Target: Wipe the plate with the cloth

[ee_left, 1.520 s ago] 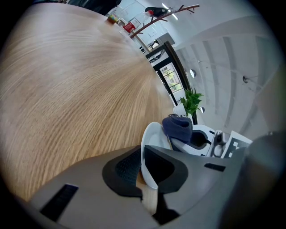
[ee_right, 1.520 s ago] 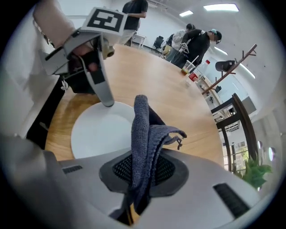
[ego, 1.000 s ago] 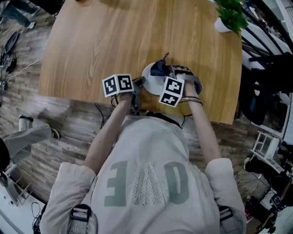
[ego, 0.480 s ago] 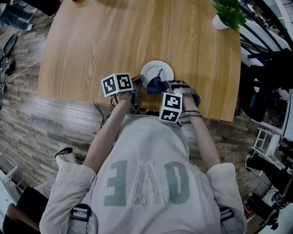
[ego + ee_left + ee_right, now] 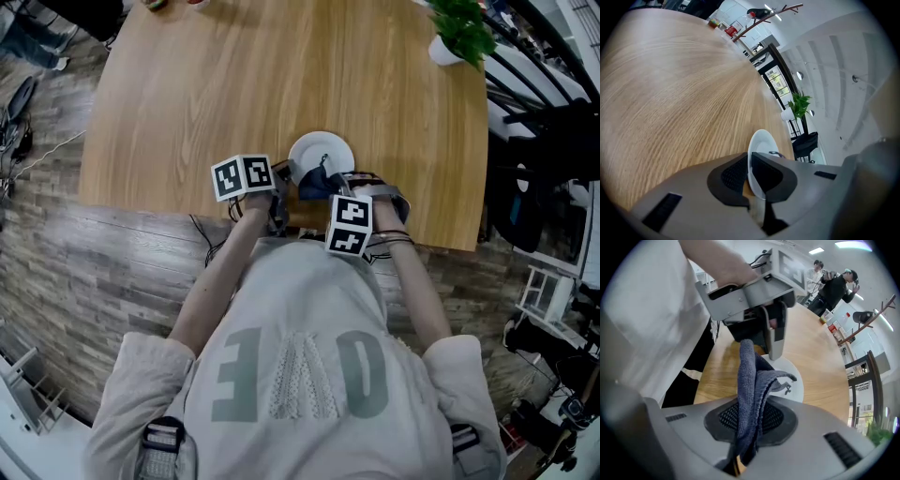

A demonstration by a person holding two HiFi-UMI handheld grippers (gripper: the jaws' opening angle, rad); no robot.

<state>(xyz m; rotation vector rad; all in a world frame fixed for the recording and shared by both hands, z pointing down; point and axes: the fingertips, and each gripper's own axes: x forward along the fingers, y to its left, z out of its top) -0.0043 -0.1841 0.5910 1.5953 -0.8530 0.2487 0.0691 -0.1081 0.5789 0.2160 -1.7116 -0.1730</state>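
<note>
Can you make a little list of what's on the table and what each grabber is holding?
table: wooden, light brown
plate: white, round, near the table's front edge
left gripper: shut on the plate's rim
right gripper: shut on the cloth
cloth: dark blue, bunched, hanging over the plate
plant: green, at the table's far right corner

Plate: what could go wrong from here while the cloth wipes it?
1. The left tongs pinch only the plate's rim, so a hard stroke could twist it loose.
2. The plate lies near the table's front edge; if it slips, it might fall.
3. The right tongs hold the cloth bunched, so little of it may touch the plate.
</note>
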